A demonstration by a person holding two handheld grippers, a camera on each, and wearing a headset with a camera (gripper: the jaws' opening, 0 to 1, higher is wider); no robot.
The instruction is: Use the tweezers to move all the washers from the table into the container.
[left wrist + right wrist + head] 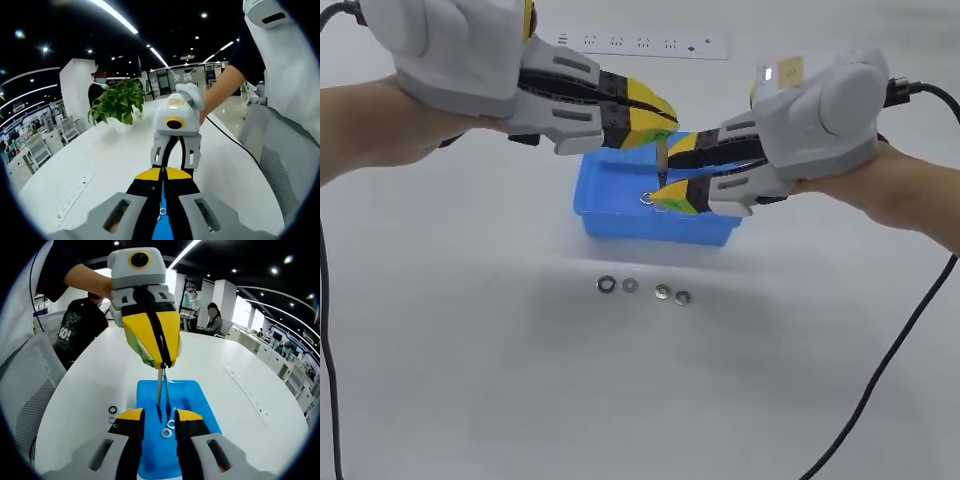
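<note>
Head view: 4 washers (663, 291) on open table (470, 380), seemingly clear of container (620, 222).

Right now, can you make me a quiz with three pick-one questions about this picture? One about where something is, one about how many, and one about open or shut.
1. Where do the tweezers point?
A) down into the blue container
B) up at the ceiling
C) at a sleeve

2. How many washers lie on the table in front of the container?
A) one
B) four
C) nine

3. The left tongs are:
A) wide open
B) shut on a washer
C) shut on the tweezers

Answers:
1 is A, as the right gripper view shows the tips hanging over the blue floor.
2 is B, as the head view shows four in a row.
3 is C, as the yellow tips pinch the tweezers' top.
</note>
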